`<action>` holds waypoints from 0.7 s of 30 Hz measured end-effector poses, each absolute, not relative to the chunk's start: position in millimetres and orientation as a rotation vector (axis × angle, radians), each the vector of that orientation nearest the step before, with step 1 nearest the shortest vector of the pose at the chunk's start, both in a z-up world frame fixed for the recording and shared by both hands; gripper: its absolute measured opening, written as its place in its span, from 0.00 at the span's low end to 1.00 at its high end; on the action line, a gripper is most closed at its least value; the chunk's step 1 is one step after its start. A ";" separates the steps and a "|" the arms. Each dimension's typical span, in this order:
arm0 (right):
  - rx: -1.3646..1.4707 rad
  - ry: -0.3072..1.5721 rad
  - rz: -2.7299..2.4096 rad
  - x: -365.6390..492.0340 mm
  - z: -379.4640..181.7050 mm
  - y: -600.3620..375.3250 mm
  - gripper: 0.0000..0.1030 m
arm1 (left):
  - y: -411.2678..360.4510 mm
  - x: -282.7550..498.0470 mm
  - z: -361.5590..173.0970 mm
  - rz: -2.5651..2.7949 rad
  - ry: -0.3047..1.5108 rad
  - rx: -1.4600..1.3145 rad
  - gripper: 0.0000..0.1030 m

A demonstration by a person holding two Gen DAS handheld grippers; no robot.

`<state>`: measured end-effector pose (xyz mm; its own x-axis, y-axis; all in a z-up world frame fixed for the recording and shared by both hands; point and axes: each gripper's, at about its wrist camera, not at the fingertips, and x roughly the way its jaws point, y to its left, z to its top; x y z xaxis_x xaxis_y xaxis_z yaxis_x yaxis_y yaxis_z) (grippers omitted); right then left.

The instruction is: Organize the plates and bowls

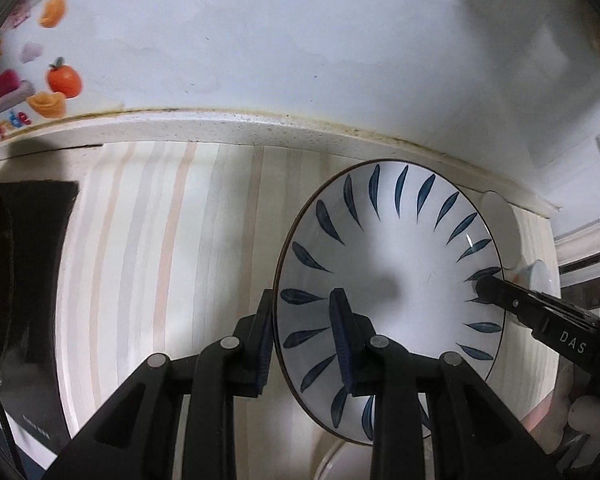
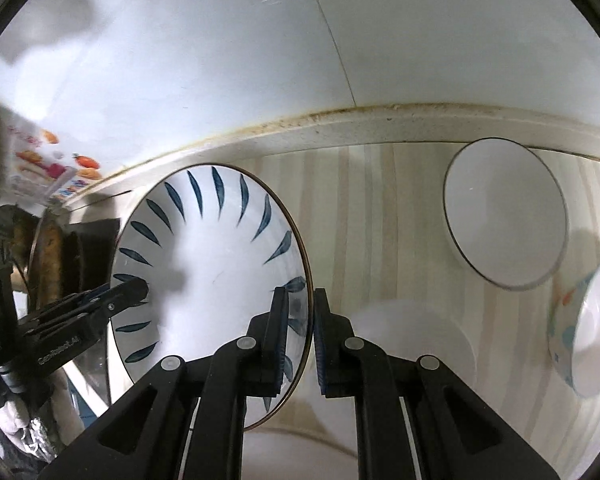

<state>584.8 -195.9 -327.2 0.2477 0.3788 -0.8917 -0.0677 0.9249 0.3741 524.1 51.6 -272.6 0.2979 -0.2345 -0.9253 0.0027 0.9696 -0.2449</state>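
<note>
A white plate with dark blue leaf strokes (image 1: pixel 396 264) (image 2: pixel 216 256) is held tilted above the striped counter. My left gripper (image 1: pixel 304 300) straddles its left rim, one finger inside and one outside. My right gripper (image 2: pixel 300 300) straddles its right rim the same way; it shows in the left wrist view (image 1: pixel 488 292) too. The left gripper also shows in the right wrist view (image 2: pixel 136 288). A plain white bowl (image 2: pixel 504 212) sits at the back right. A bowl with coloured patterns (image 2: pixel 580 328) lies on its side at the far right.
White dishes lie blurred under the plate (image 2: pixel 412 344). A raised counter ledge (image 1: pixel 220 128) meets the white wall behind. A black object (image 1: pixel 24 280) stands at the left, near a colourful package (image 1: pixel 40 80).
</note>
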 end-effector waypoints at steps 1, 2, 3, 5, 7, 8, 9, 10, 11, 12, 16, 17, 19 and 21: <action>0.285 1.280 0.318 576.7 -320.7 -196.7 0.13 | 53.1 517.4 -268.7 -0.158 1.256 -0.218 0.24; 0.286 1.273 0.326 569.6 -315.3 -201.2 0.13 | 52.6 511.6 -266.3 -0.157 1.251 -0.223 0.24; 0.287 1.268 0.333 563.7 -311.4 -201.7 0.13 | 53.1 502.8 -262.9 -0.154 1.244 -0.230 0.24; 0.286 1.259 0.352 549.5 -303.1 -208.3 0.13 | 48.5 489.4 -256.7 -0.149 1.234 -0.229 0.24; 0.285 1.250 0.369 533.2 -294.6 -213.2 0.13 | 41.6 480.6 -252.2 -0.146 1.226 -0.219 0.24; 0.283 1.248 0.374 523.7 -291.3 -214.6 0.13 | 40.9 475.5 -249.5 -0.147 1.226 -0.215 0.24; 0.285 1.246 0.380 516.0 -289.2 -216.1 0.13 | 39.6 468.5 -248.1 -0.148 1.225 -0.213 0.24; 0.287 1.245 0.383 508.9 -287.2 -217.8 0.13 | 37.9 463.3 -246.9 -0.150 1.225 -0.211 0.24; 0.289 1.244 0.386 500.4 -285.4 -219.7 0.13 | 37.0 456.8 -246.2 -0.152 1.225 -0.208 0.24; 0.292 1.245 0.388 492.8 -283.9 -223.2 0.13 | 35.7 450.9 -246.2 -0.155 1.225 -0.206 0.24; 0.301 1.247 0.395 466.3 -284.4 -231.6 0.13 | 27.5 425.5 -243.1 -0.170 1.230 -0.198 0.24; 0.304 1.248 0.398 458.3 -284.9 -237.5 0.13 | 24.9 419.6 -243.7 -0.175 1.233 -0.195 0.24; 0.310 1.252 0.397 444.6 -285.8 -244.0 0.13 | 21.3 410.0 -246.4 -0.179 1.240 -0.188 0.24; 0.310 1.253 0.396 433.0 -288.2 -249.4 0.13 | 15.4 399.9 -250.2 -0.161 1.265 -0.174 0.24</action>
<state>433.0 -249.4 -288.2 0.2596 0.4527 -0.8530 -0.1201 0.8916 0.4366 399.9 15.4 -250.2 0.2930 -0.2154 -0.9315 0.0243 0.9756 -0.2180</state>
